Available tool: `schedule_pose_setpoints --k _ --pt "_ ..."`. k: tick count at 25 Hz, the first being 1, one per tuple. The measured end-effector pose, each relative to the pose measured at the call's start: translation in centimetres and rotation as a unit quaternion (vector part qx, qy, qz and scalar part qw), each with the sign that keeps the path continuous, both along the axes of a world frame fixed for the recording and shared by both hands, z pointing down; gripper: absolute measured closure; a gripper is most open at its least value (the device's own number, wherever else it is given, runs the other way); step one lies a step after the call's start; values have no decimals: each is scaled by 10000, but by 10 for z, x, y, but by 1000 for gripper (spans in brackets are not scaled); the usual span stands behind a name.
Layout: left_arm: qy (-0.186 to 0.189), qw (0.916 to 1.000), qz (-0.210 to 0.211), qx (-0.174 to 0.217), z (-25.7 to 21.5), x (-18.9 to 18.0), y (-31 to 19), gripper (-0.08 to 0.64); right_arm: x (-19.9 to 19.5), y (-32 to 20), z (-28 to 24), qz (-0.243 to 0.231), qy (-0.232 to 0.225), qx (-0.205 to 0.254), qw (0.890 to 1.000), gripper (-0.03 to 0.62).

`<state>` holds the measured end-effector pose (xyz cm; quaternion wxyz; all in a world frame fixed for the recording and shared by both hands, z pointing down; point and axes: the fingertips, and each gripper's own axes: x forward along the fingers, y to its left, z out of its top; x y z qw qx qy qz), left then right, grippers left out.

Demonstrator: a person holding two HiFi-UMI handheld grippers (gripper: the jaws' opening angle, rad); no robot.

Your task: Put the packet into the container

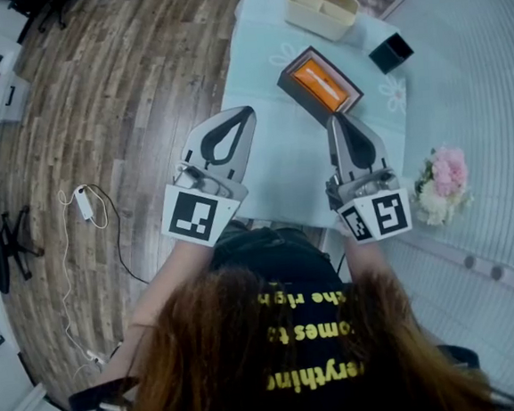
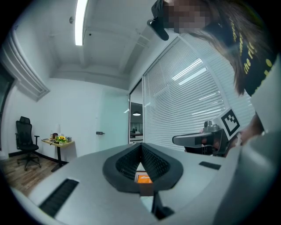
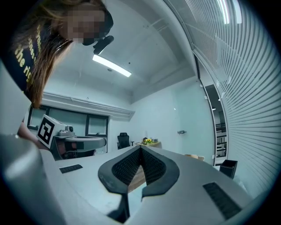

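An orange packet lies in a dark shallow box on the pale-clothed table. Behind it stands a cream container, which looks empty. My left gripper hovers over the table's left edge, jaws shut with nothing in them, pointing toward the box. My right gripper is shut too and empty, its tip just short of the box's near corner. In the left gripper view the orange packet shows through the gap under the closed jaw tips. The right gripper view shows its jaw tips pressed together.
A small black box stands at the table's far right, also seen in the right gripper view. Pink flowers sit right of the table by the blinds. Wooden floor with a cable and power adapter lies to the left.
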<state>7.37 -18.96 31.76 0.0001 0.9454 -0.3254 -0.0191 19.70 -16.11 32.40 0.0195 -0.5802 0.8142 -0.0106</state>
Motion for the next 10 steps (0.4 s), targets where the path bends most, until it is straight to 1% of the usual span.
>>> schedule_pose_setpoints --k 10 --pt "-10 10000 30 -16 1 3 -2 561 4 -2 1 37 -95 -29 9999 571"
